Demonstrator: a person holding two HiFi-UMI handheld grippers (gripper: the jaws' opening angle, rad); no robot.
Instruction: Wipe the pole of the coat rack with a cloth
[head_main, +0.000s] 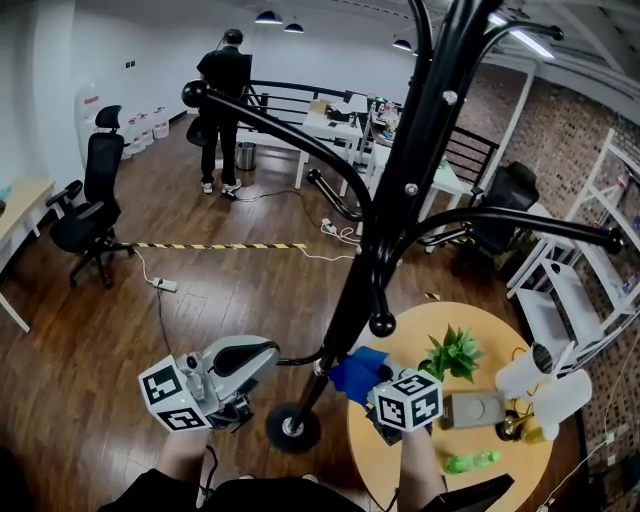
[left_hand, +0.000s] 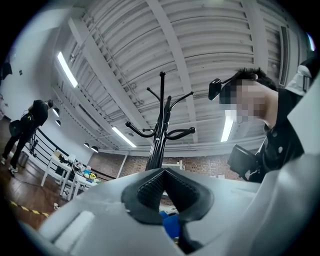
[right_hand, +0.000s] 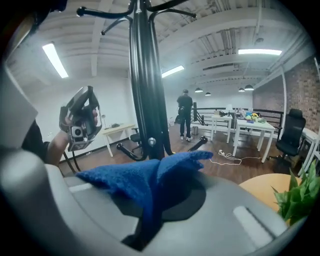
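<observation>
1. The right tool (head_main: 367, 385) is clamped on a blue cloth (head_main: 355, 371), which bunches out of its jaws at the lower centre of the head view. The cloth sits just right of the low part of the pole (head_main: 400, 200); whether they touch I cannot tell.
2. The left tool (head_main: 268, 353), at lower left, has its jaws together with nothing between them and points at the pole's other side.
3. The rack's round base (head_main: 293, 427) stands on the wooden floor (head_main: 200, 290). The round bench (head_main: 420, 325) at lower right carries a potted plant (head_main: 453, 352) and a green bottle (head_main: 472, 461).
4. The pole stands upright; its long axis runs from lower centre to top right.
5. Farther off are an office chair (head_main: 90, 205), a standing person (head_main: 224, 105) and a brick wall (head_main: 560, 120).
</observation>
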